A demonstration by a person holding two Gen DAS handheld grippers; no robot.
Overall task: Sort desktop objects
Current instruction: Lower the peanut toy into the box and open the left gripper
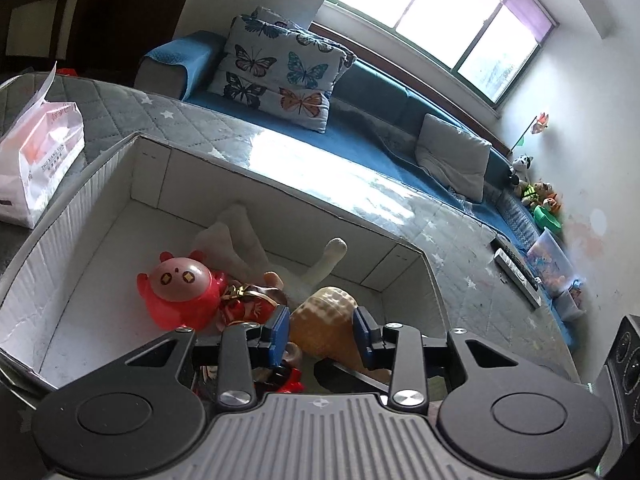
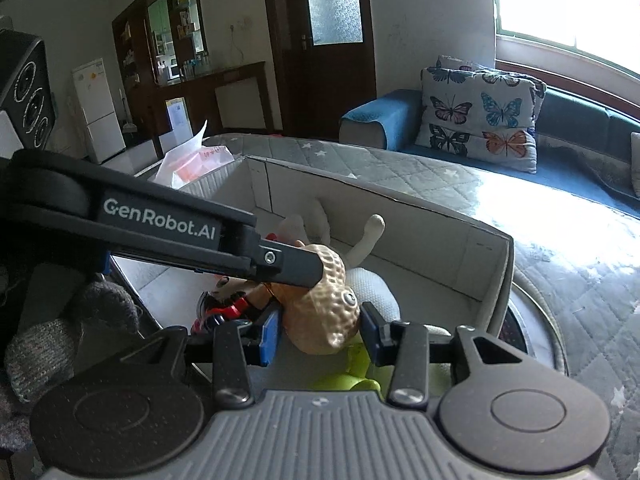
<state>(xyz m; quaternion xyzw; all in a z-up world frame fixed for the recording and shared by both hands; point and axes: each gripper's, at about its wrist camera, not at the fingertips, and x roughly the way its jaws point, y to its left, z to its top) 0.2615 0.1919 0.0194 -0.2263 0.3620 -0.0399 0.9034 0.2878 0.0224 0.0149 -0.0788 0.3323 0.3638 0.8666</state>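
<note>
Blown-out window (image 1: 436,12) glare (fisheye-warped edges).

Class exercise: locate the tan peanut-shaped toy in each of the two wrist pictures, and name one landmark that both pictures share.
Left wrist: the peanut toy is low centre, inside the white box, between the left gripper fingers.
Right wrist: the peanut toy is low centre, between the right gripper fingers, under the other gripper's arm.
Shared landmark: the butterfly cushion on the blue sofa.
</note>
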